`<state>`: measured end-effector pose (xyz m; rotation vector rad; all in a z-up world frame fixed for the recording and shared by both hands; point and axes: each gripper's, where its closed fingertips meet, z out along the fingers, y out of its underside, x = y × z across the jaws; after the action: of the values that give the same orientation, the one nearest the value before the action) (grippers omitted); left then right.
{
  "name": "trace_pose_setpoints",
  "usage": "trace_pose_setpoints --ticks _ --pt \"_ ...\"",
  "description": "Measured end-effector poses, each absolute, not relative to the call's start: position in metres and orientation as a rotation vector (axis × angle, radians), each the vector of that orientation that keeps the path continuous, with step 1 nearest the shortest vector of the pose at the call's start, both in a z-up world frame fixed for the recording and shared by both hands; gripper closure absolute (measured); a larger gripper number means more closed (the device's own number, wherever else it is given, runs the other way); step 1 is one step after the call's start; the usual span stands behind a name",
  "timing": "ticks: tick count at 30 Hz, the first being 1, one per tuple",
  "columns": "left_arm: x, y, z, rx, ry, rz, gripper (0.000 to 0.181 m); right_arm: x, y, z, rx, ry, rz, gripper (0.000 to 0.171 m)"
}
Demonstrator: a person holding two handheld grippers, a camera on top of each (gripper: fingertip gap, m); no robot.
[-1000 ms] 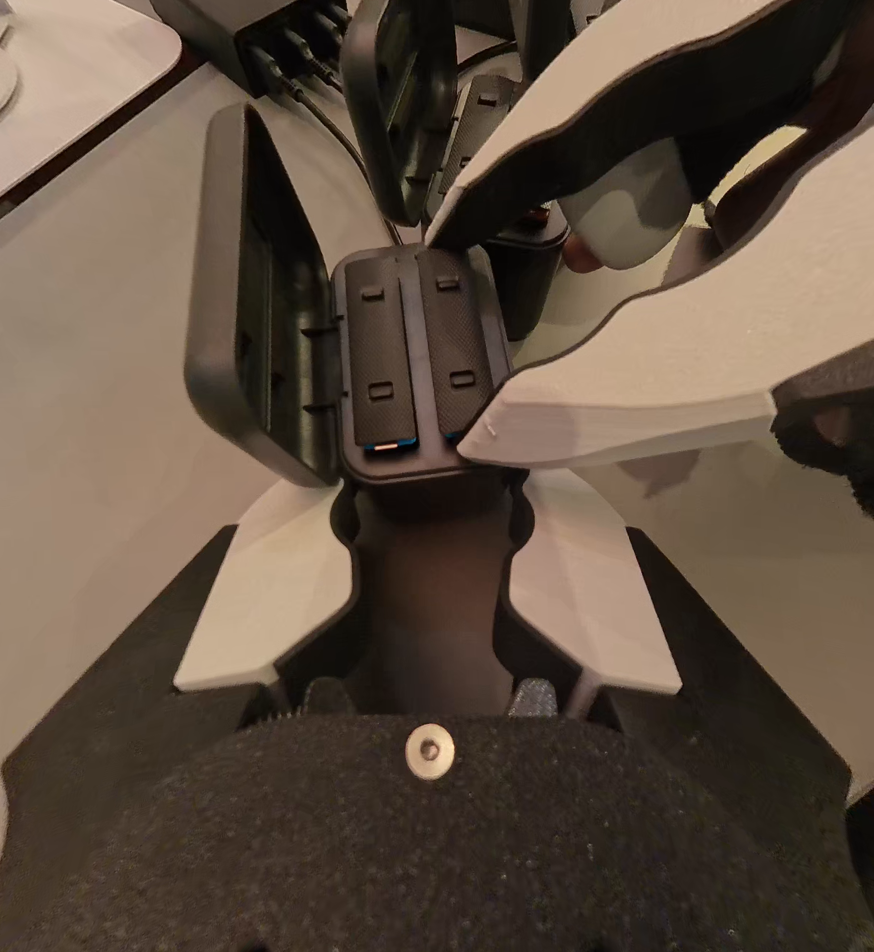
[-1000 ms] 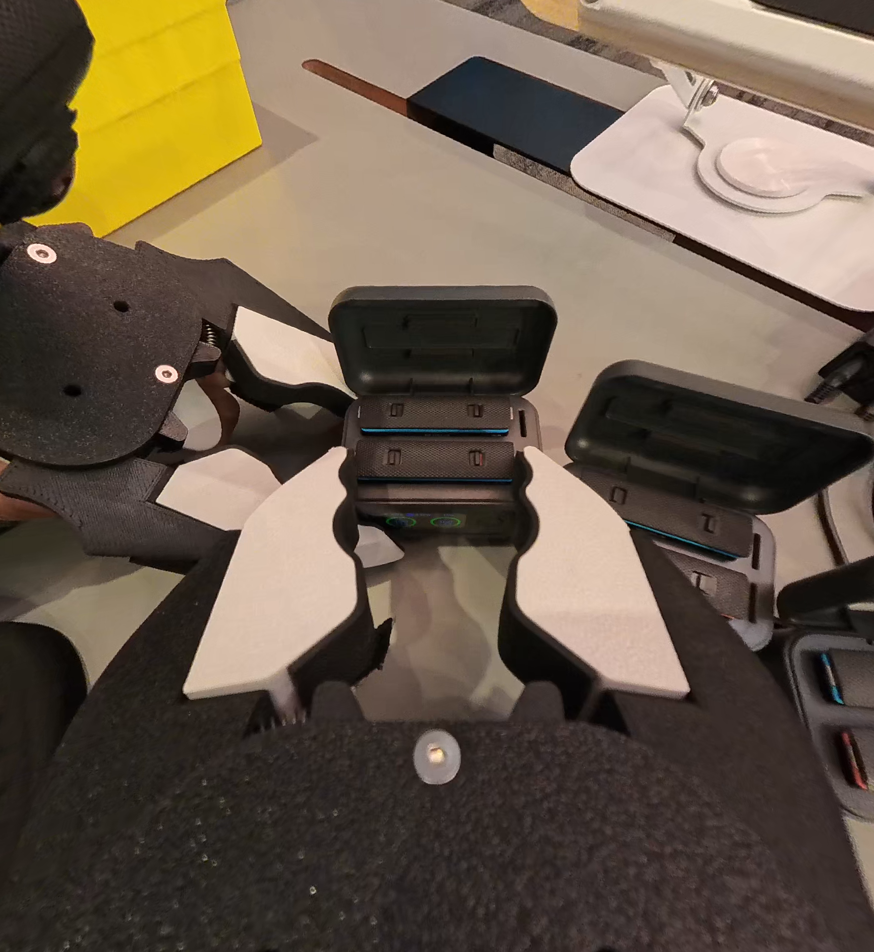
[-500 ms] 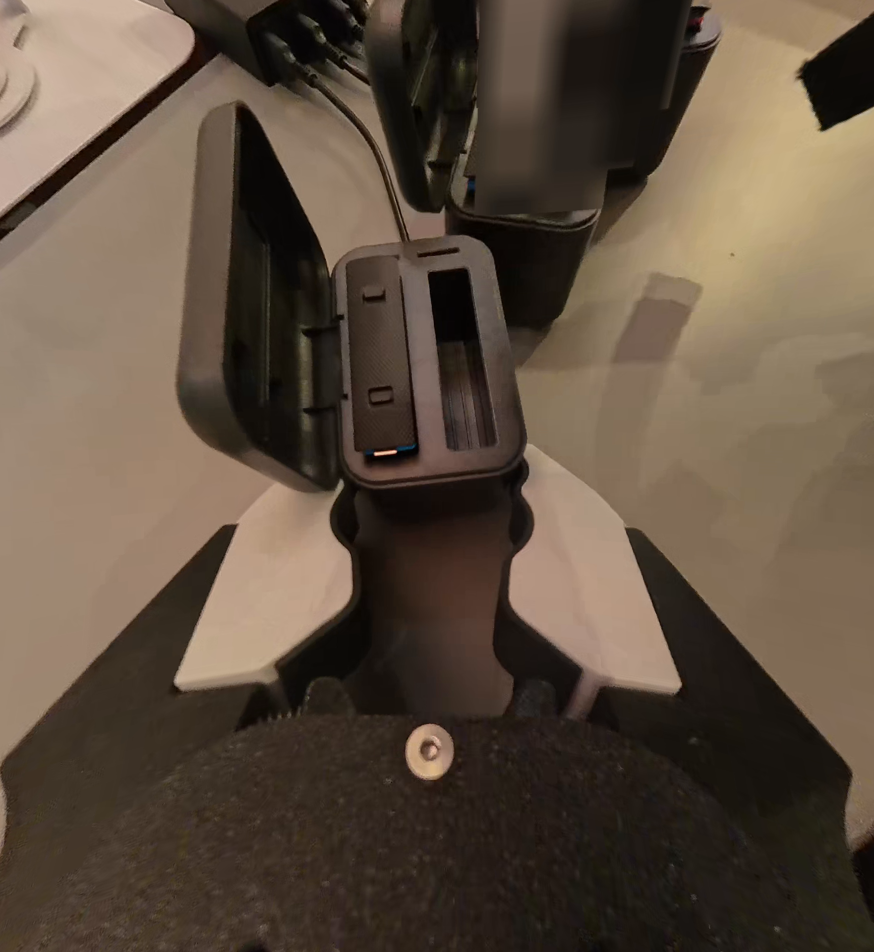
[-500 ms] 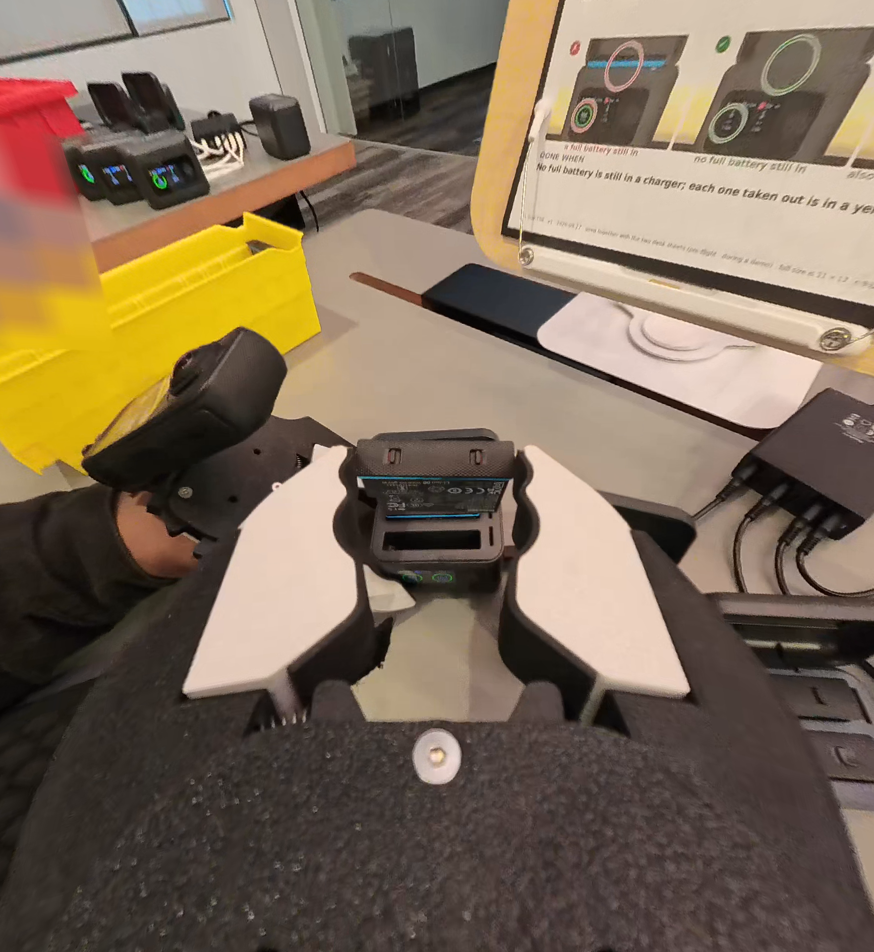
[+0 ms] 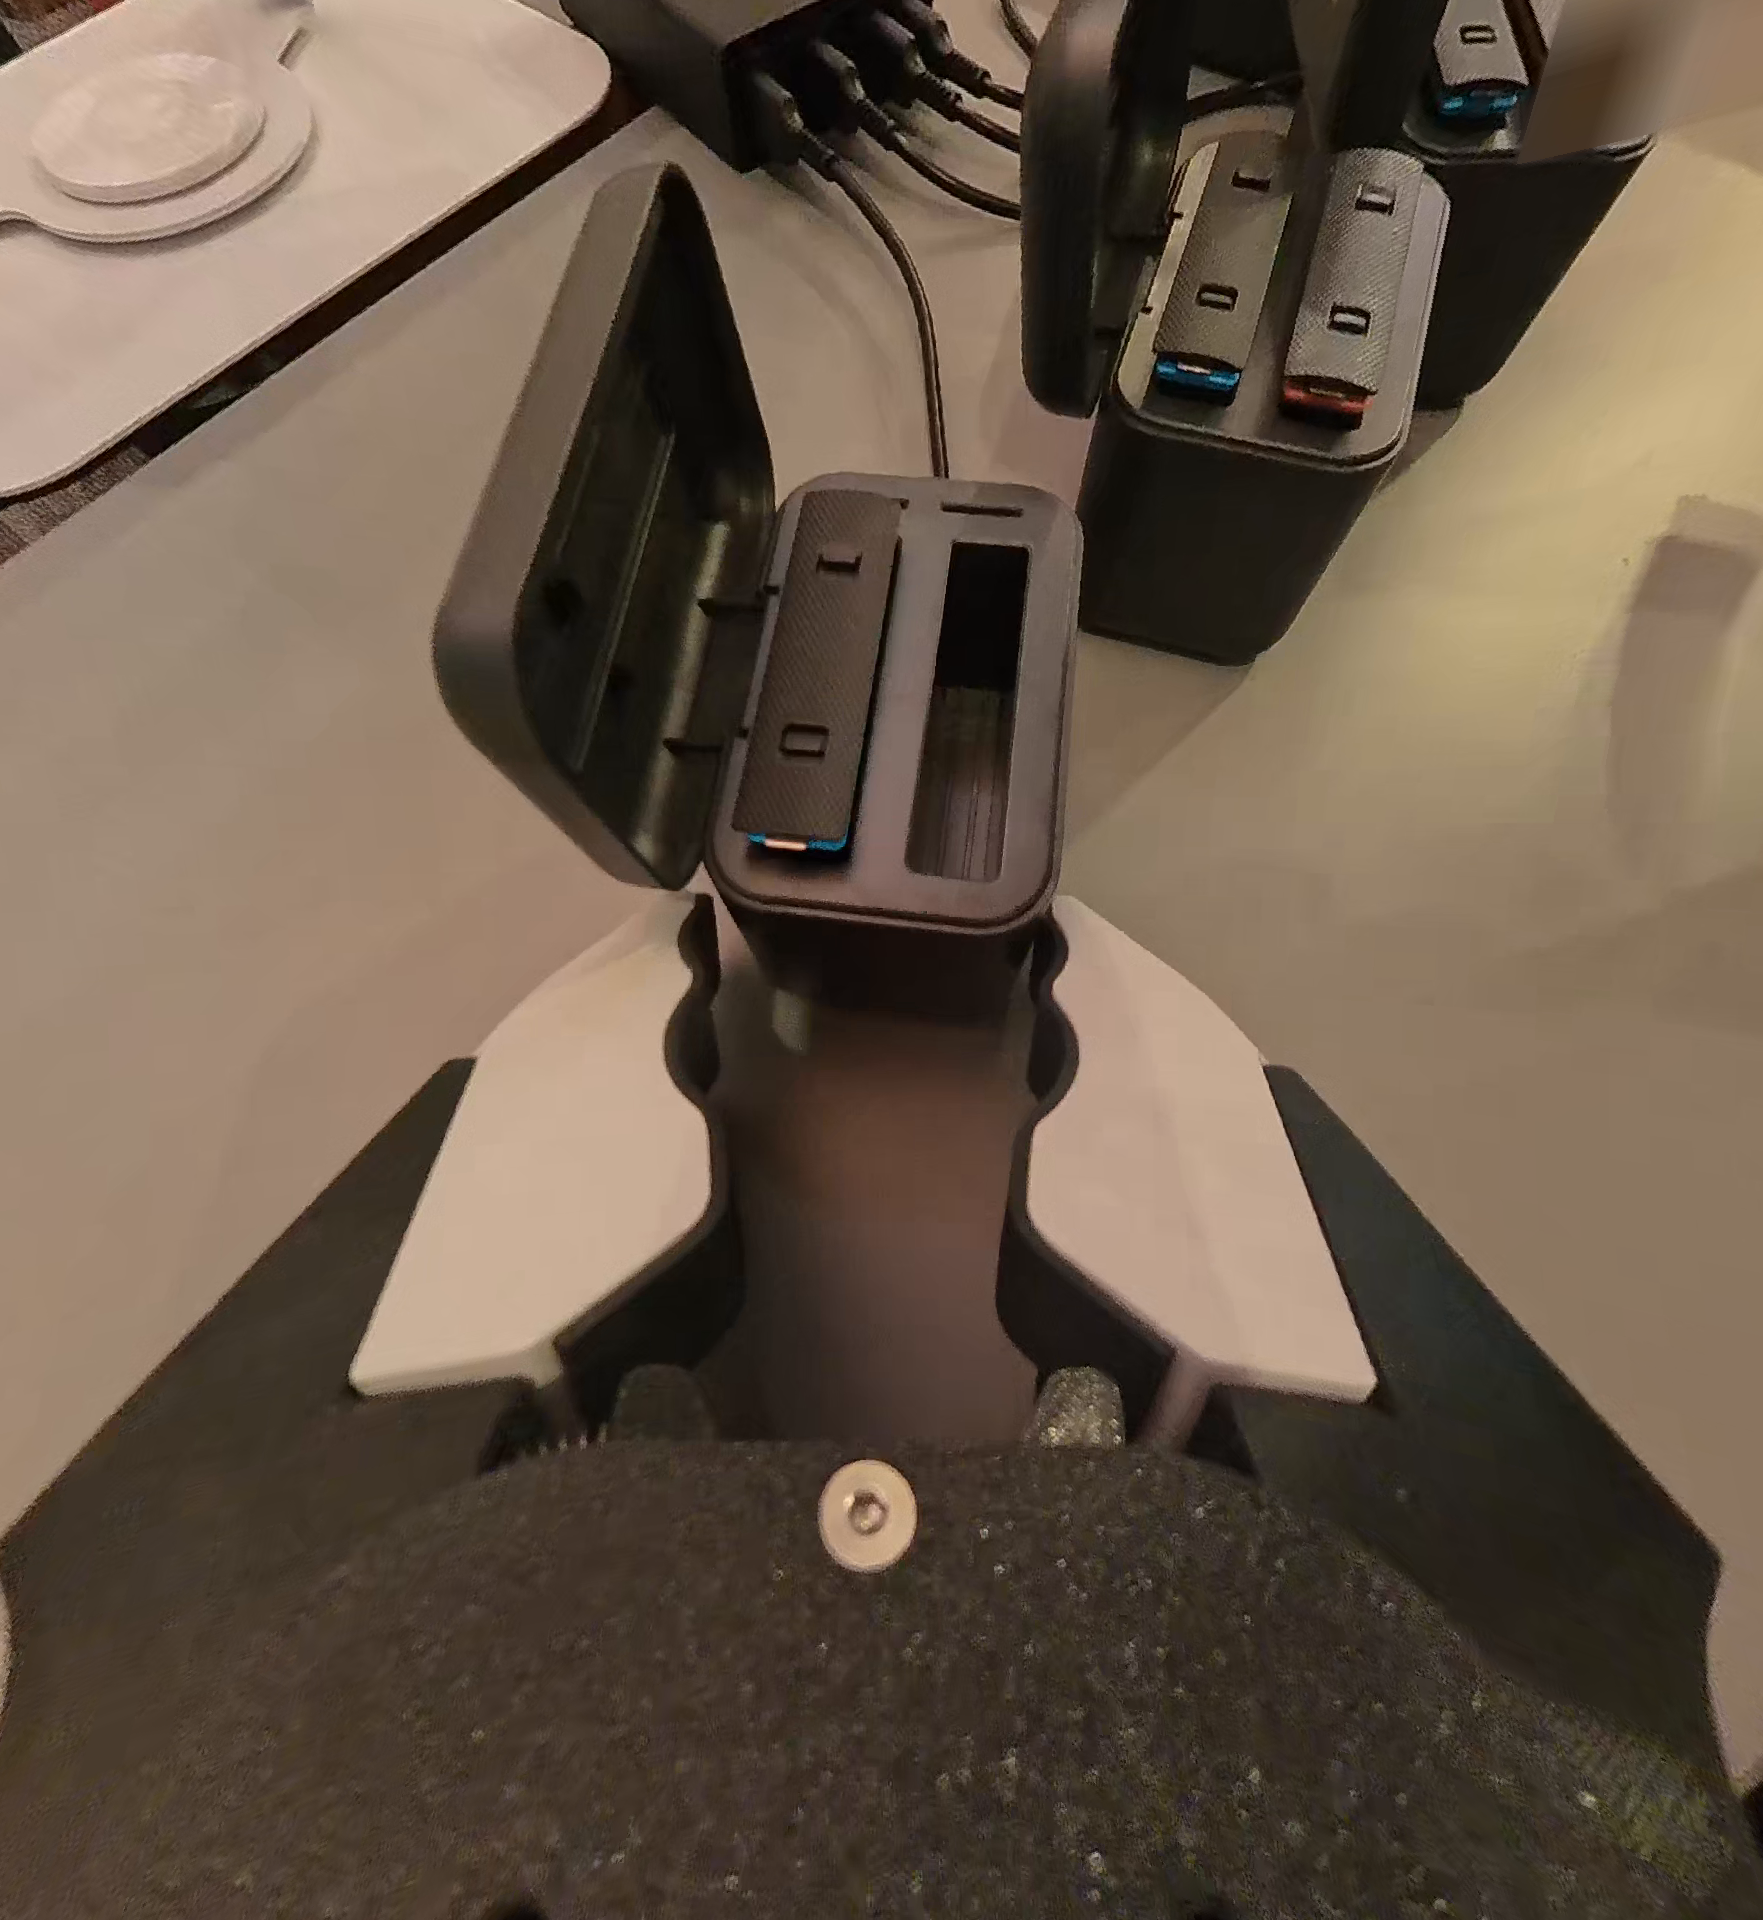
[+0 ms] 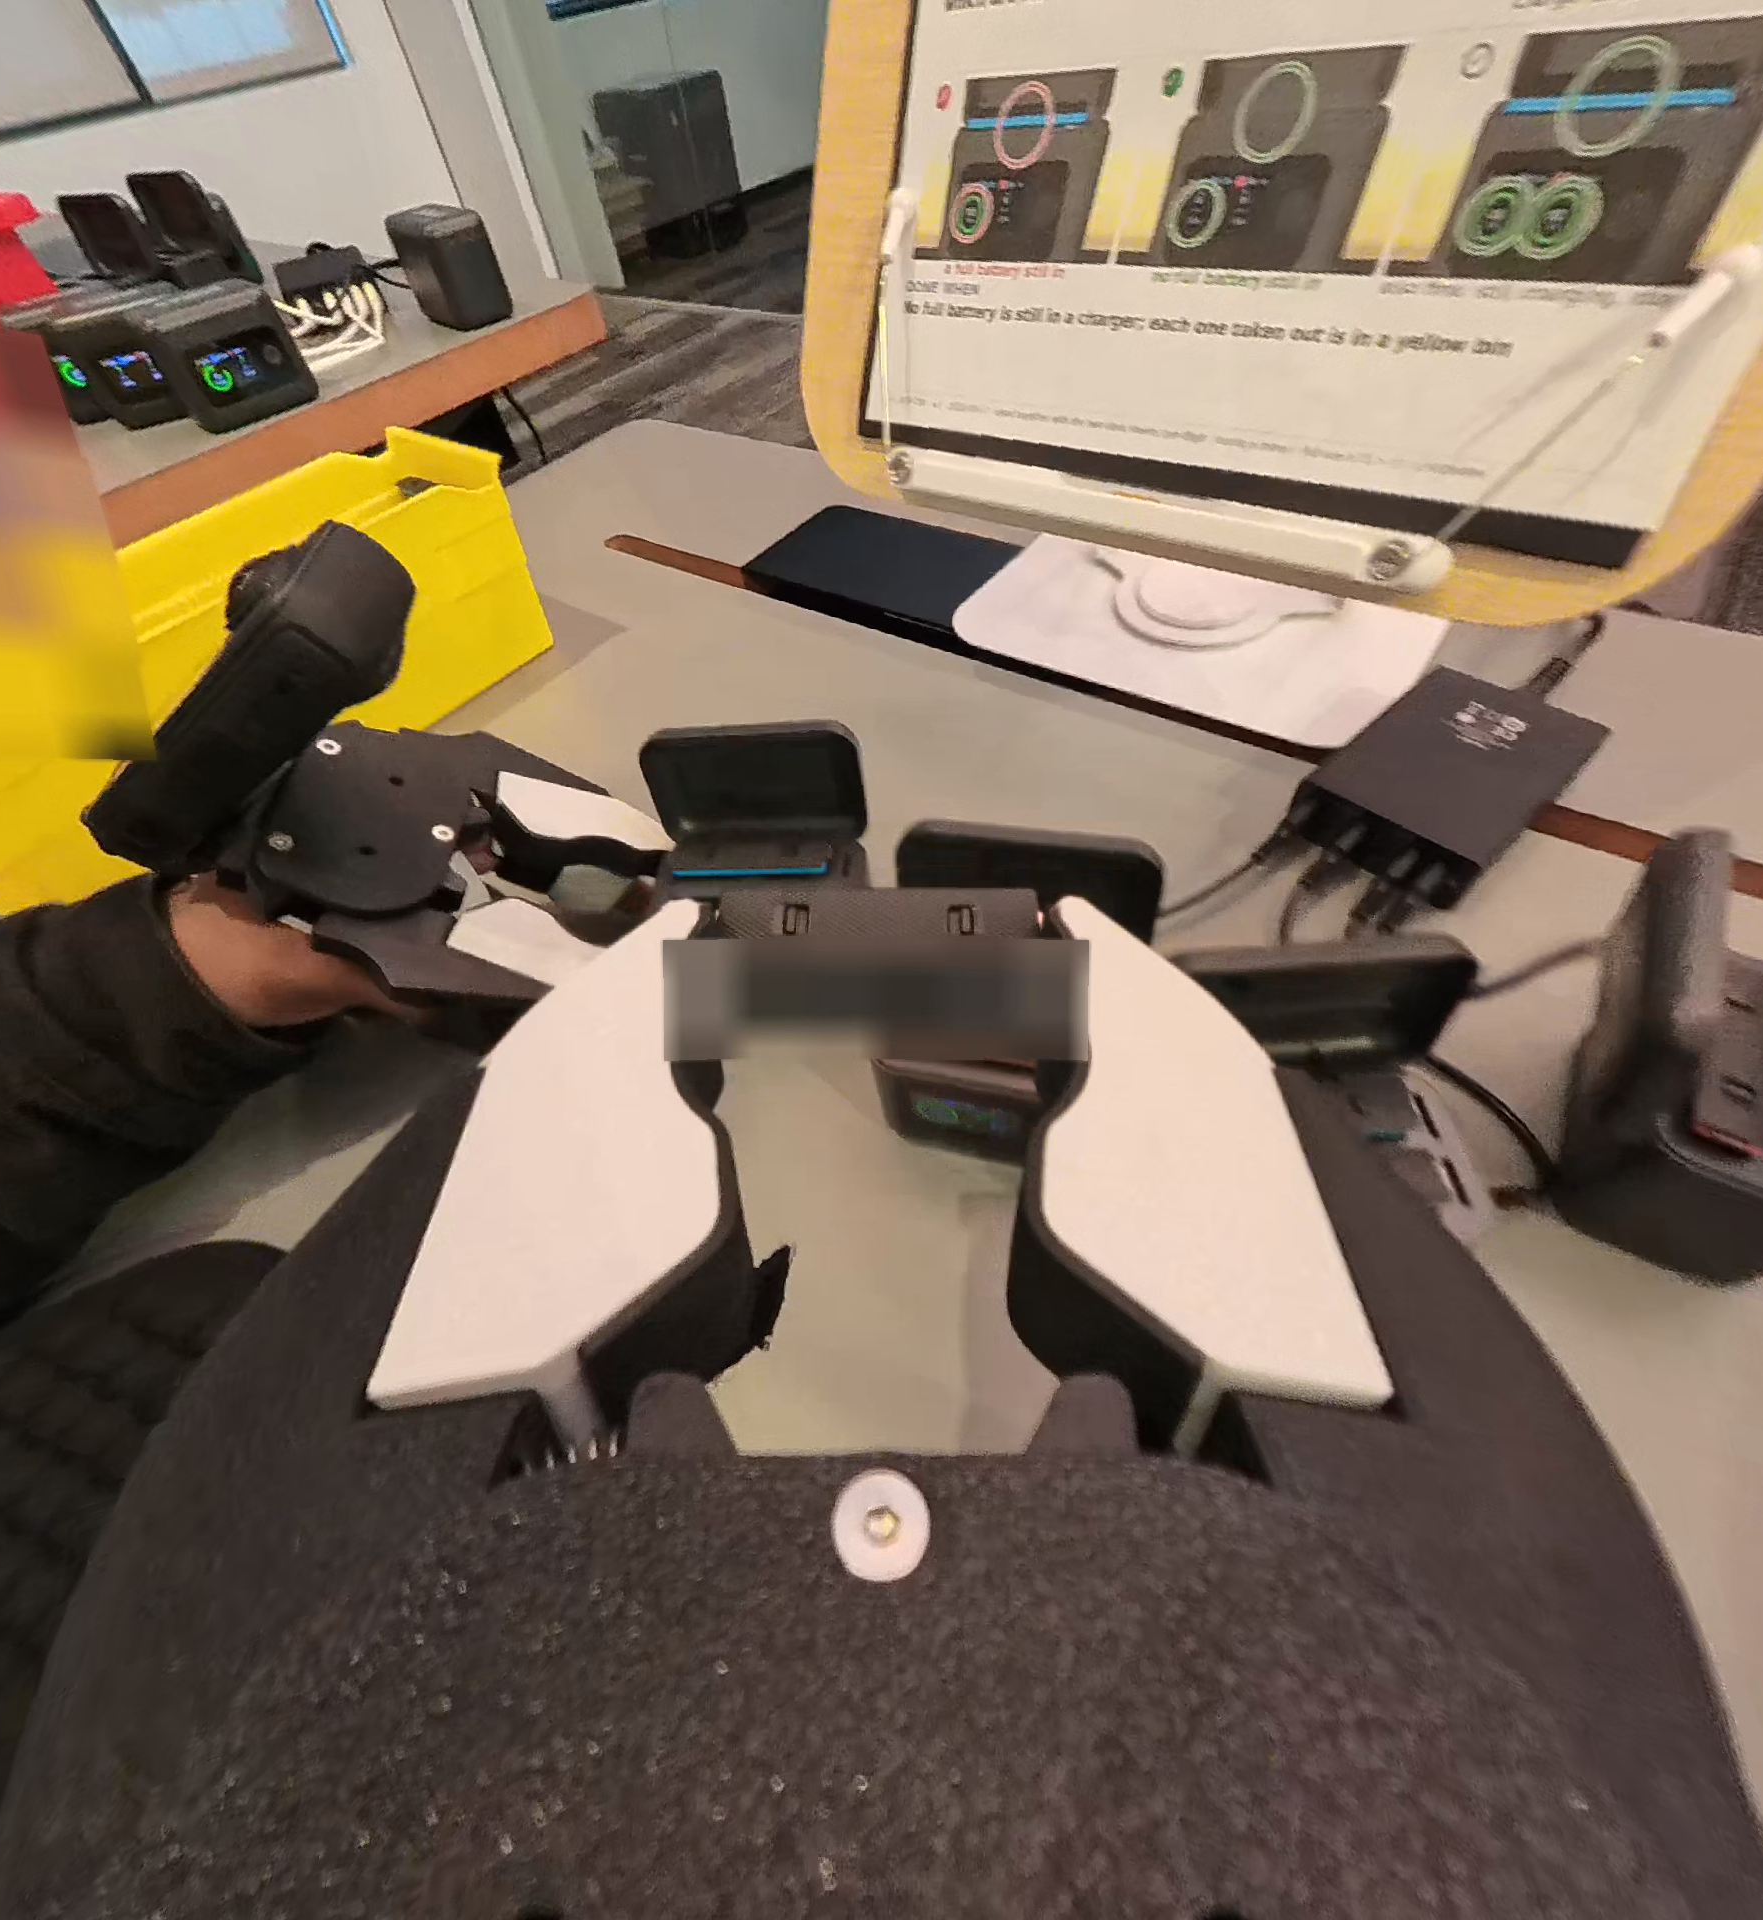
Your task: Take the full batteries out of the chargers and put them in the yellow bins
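My left gripper (image 5: 875, 935) is shut on the near wall of a black charger (image 5: 970, 914) with its lid (image 5: 607, 540) open to the left. One battery (image 5: 815, 675) sits in its left slot; the right slot (image 5: 970, 707) is empty. My right gripper (image 6: 877, 930) is shut on a black battery (image 6: 856, 914) and holds it in the air above the chargers. In the right wrist view the left gripper (image 6: 607, 883) and its charger (image 6: 752, 790) lie beyond it, with a yellow bin (image 6: 420, 582) at the far left.
A second open charger (image 5: 1261, 488) holds two batteries, with another charger behind it. Cables run to a black power hub (image 6: 1459, 779). A sign board (image 6: 1324, 260) on a white base (image 6: 1189, 623) stands at the back. More chargers (image 6: 222, 364) sit on a far table. The tips of one gripper are about 20 cm away from the tips of the other. It is some 25 cm from my right tips to the black power hub (image 6: 1459, 779).
My right gripper closed on the right-slot battery, pulled it out of the charger and lifted it up and away. My left gripper stayed clamped on the charger.
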<state>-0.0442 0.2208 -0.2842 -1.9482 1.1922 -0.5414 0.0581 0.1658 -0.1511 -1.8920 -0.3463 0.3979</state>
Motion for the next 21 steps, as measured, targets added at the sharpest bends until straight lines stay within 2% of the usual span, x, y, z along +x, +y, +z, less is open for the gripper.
trace_pose_setpoints --ticks 8,16,21 --pt "-0.046 0.220 -0.286 -1.946 1.205 -0.505 0.125 0.157 0.130 -0.141 -1.861 -0.174 0.249 0.112" --pt "-0.046 0.220 -0.289 -1.951 1.223 -0.480 0.126 0.313 0.081 -0.120 -1.867 0.044 0.014 0.112" --pt "-0.046 0.220 -0.289 -1.953 1.222 -0.483 0.126 0.406 0.045 -0.135 -1.940 0.219 -0.071 0.112"
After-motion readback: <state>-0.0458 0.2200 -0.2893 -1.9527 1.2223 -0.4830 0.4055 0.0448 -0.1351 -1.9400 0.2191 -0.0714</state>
